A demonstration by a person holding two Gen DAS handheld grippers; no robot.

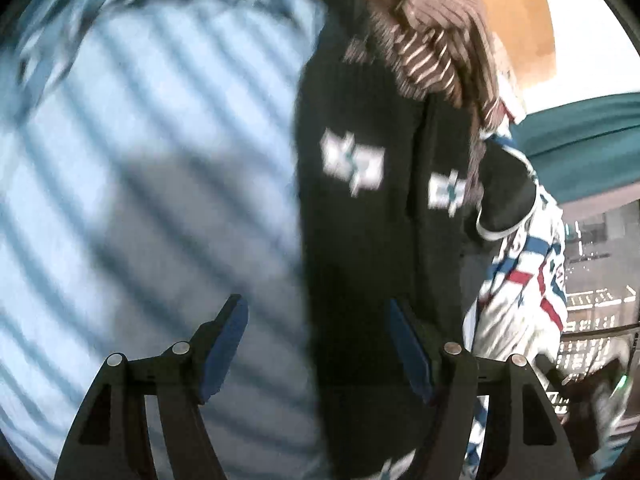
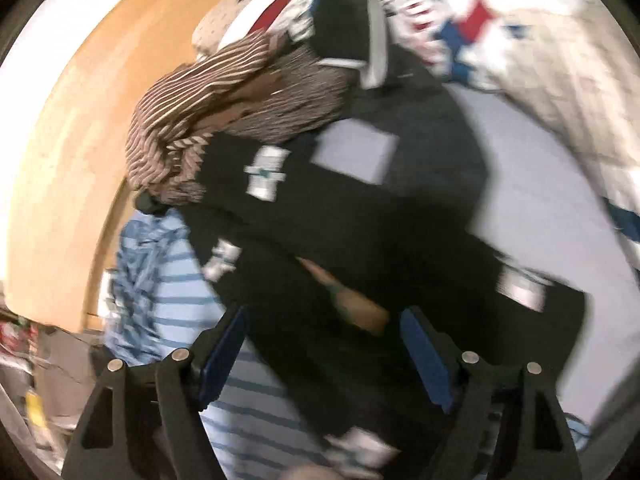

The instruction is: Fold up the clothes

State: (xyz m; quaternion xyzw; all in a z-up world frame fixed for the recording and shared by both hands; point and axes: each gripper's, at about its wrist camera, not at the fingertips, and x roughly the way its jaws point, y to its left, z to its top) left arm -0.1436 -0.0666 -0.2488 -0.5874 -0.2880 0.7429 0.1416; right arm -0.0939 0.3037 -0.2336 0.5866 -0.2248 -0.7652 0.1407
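Black garment (image 2: 360, 216) lies under the open right gripper (image 2: 324, 328) (blurred)

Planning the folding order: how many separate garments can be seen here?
4: a black garment in the middle, a pale blue striped shirt beside it, a brown striped top behind, a white, red and blue one beyond. More may be hidden.

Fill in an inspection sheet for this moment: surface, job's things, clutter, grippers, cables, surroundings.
Surface: hidden under clothes.
Job's things: dark garment with white motifs lies over the blue striped garment; brown striped garment bunched beside it; white garment with red and blue marks next to that.
Clutter: blurred items at the frame edges, unidentifiable.
Grippers: left gripper open, empty; right gripper open, empty, over the dark garment.
Cables: nothing seen.
Surroundings: tan board, teal fabric.
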